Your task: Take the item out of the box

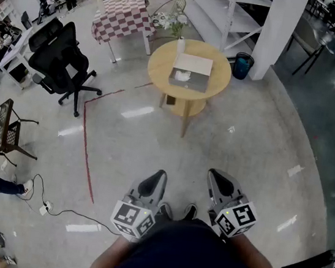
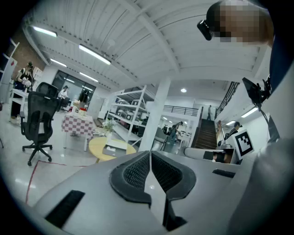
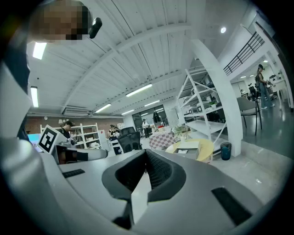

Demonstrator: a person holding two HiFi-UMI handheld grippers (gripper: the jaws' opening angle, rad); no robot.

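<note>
In the head view, the left gripper (image 1: 153, 181) and right gripper (image 1: 219, 181) are held close to the person's body, well apart from the round wooden table (image 1: 162, 67) ahead. The box (image 1: 196, 65) lies on that tabletop with a pale item (image 1: 182, 75) showing in it, too small to identify. Bare polished floor lies between the person and the table. A red floor line (image 1: 87, 144) runs along its left side, and a black office chair (image 1: 63, 60) stands farther left. Beyond the table are a checkered table (image 1: 122, 15), white shelving (image 1: 225, 8) and a white pillar (image 1: 280, 28) with a blue bin (image 1: 243, 65) beside it. A cable (image 1: 61, 211) trails at lower left.

In the left gripper view, the jaws are clenched tip to tip with nothing between them. The table and box sit small to their left, the table's lower part cut off by the gripper's body.

In the right gripper view, these jaws are likewise pressed together and empty. The table and box show just right of the tips, with the bin by the pillar.
</note>
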